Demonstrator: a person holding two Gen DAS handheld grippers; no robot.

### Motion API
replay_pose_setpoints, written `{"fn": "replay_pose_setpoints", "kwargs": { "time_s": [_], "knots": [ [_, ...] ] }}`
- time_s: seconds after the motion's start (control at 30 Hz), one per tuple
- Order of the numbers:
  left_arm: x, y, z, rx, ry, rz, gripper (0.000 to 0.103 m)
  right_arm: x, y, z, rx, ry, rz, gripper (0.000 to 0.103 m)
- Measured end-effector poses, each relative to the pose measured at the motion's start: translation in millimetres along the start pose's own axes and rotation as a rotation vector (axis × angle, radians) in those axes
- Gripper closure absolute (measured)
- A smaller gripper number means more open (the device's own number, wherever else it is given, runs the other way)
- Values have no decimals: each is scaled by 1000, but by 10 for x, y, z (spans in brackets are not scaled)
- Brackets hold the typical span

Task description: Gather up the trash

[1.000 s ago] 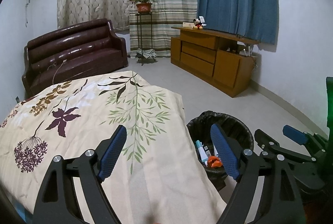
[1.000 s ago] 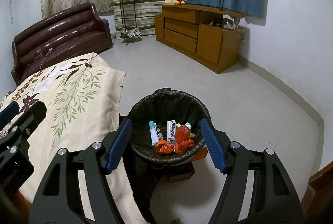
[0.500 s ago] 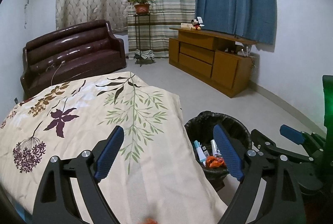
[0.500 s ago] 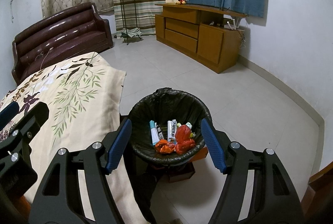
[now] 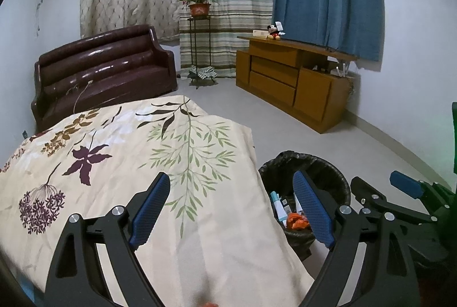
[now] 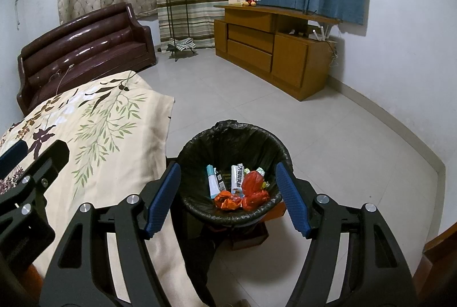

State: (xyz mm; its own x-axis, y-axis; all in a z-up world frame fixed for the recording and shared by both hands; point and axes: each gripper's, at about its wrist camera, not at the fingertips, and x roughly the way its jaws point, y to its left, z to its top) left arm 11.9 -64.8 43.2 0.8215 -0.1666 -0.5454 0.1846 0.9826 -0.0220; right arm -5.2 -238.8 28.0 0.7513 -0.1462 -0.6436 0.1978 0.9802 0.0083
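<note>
A black-lined trash bin [image 6: 228, 141] stands on the floor beside the bed and holds red-orange wrappers [image 6: 242, 195] and small tubes and packets [image 6: 212, 181]. My right gripper [image 6: 228, 193] is open and empty, hovering right over the bin. The bin also shows in the left wrist view [image 5: 311, 164]. My left gripper [image 5: 231, 207] is open and empty above the bed's corner, left of the bin. An orange scrap [image 5: 211, 304] peeks in at the bottom edge of the left wrist view.
The bed with a cream leaf-print cover [image 5: 114, 150] fills the left. A brown leather sofa [image 5: 105, 73], a plant stand [image 5: 200, 50] and a wooden sideboard [image 5: 294, 84] line the far walls. Grey tiled floor [image 6: 328, 135] lies to the right.
The left gripper has shifted slightly, with its view drifting a little left and up. The right gripper has stayed still over the bin. Both stay open.
</note>
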Motion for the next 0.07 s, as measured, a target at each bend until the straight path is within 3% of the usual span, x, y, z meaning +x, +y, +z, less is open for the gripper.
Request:
{"fn": "replay_pose_setpoints", "kwargs": {
  "time_s": [0.07],
  "knots": [
    [9,9,-13,2,7,2,18,-1,1,-1,0,0,0,36]
  ]
}}
